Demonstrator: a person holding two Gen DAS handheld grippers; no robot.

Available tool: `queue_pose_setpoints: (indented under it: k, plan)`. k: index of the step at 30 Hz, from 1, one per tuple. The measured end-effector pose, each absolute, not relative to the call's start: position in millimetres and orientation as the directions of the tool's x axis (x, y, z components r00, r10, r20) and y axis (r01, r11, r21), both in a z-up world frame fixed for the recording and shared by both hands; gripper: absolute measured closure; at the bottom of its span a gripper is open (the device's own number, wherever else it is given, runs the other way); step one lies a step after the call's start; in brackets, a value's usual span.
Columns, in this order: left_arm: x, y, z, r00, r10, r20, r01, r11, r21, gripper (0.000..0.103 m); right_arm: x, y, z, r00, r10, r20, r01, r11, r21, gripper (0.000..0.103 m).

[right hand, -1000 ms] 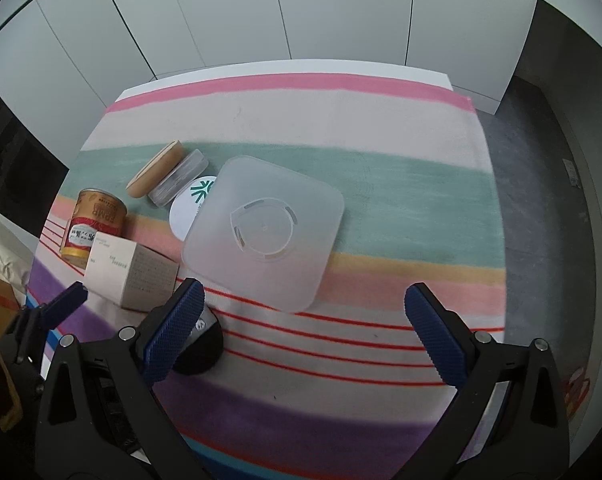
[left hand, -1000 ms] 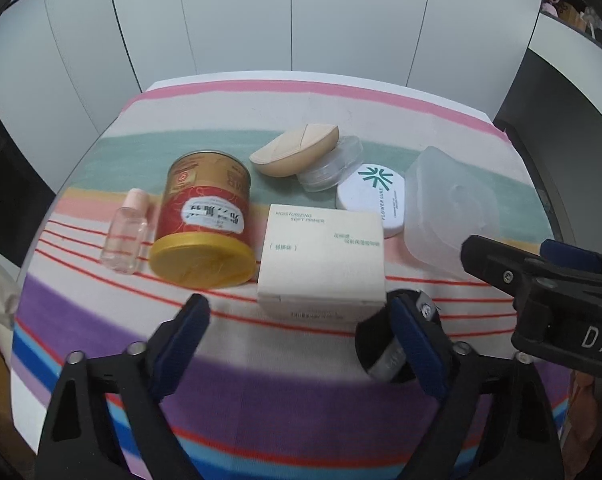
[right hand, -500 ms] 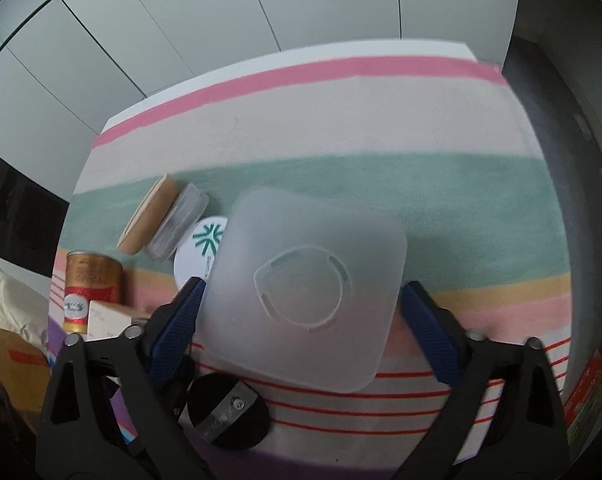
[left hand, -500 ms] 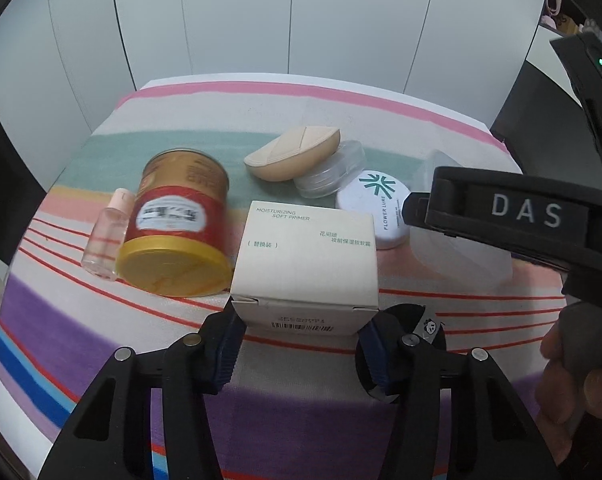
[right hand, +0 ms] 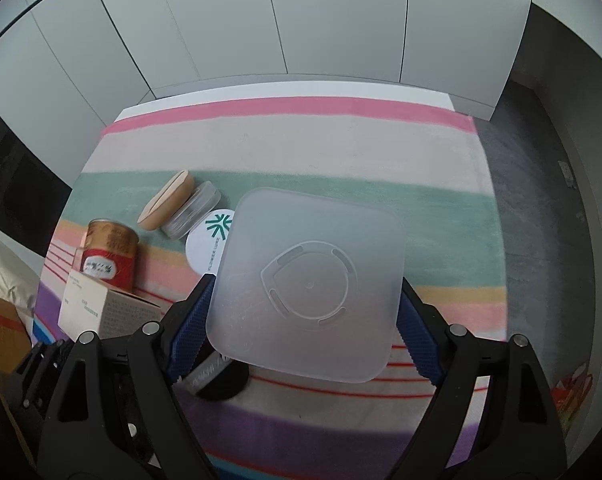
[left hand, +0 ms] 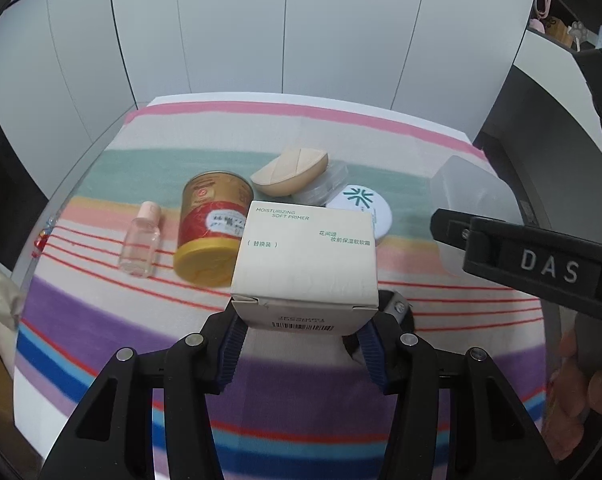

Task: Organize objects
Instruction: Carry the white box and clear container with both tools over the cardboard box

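— Jaws of the left gripper (left hand: 301, 330)?
— Clamped on a cream rectangular cardboard box (left hand: 306, 258), lifted above the striped cloth (left hand: 341, 140).
— Right gripper (right hand: 301, 322)?
— Clamped on a frosted square plastic container (right hand: 309, 280).

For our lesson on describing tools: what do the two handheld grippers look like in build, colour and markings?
Both the left gripper and right gripper have black angular frames with silver bolts and blue ribbed finger pads. The right one's side bears white letters "DAS".

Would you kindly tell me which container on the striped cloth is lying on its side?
The red-and-gold can with the yellow lid; the small pink bottle stands upright.
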State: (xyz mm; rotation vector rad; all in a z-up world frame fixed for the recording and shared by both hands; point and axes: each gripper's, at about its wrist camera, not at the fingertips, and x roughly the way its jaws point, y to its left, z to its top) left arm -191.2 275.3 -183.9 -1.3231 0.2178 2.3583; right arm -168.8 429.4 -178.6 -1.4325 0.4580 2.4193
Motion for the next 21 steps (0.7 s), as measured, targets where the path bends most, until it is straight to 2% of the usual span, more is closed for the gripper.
queue_pose_setpoints:
  k: [16, 21]
  plan:
    - [-128, 237, -102, -0.456, 0.281, -0.845, -0.458, -0.887, -0.048, 0.052, -94, 408, -99, -0.442, 0.127, -0.888, -0.390, -0.919, 0.063, 0.016]
    - [-116, 224, -82, -0.454, 0.294, -0.841, -0.461, -0.885, -0.061, 0.052, -62, 406, -73, -0.457, 0.118, -0.881, -0.419, -0.903, 0.097, 0.016]
